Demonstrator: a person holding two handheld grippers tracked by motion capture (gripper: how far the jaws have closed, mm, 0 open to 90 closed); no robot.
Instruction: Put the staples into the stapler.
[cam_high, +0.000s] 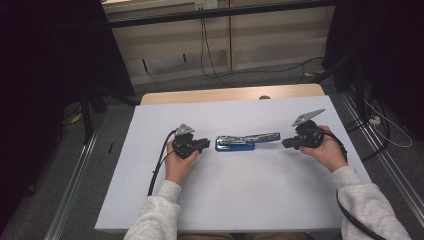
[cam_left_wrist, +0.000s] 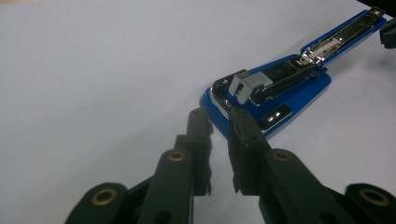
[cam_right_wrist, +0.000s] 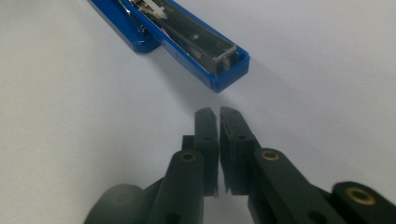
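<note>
Between our two hands on the white worktop (cam_high: 225, 200) lies the opened blue stapler (cam_high: 245, 141), our left claw (cam_left_wrist: 219, 116) narrowly parted at its base, right claw (cam_right_wrist: 219, 114) nearly closed and empty, so a nudge may skid it.

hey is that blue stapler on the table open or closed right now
Open. The blue metal-and-plastic stapler lies unfolded flat on the white table, its top arm swung away from the base, the metal staple channel exposed.
</note>
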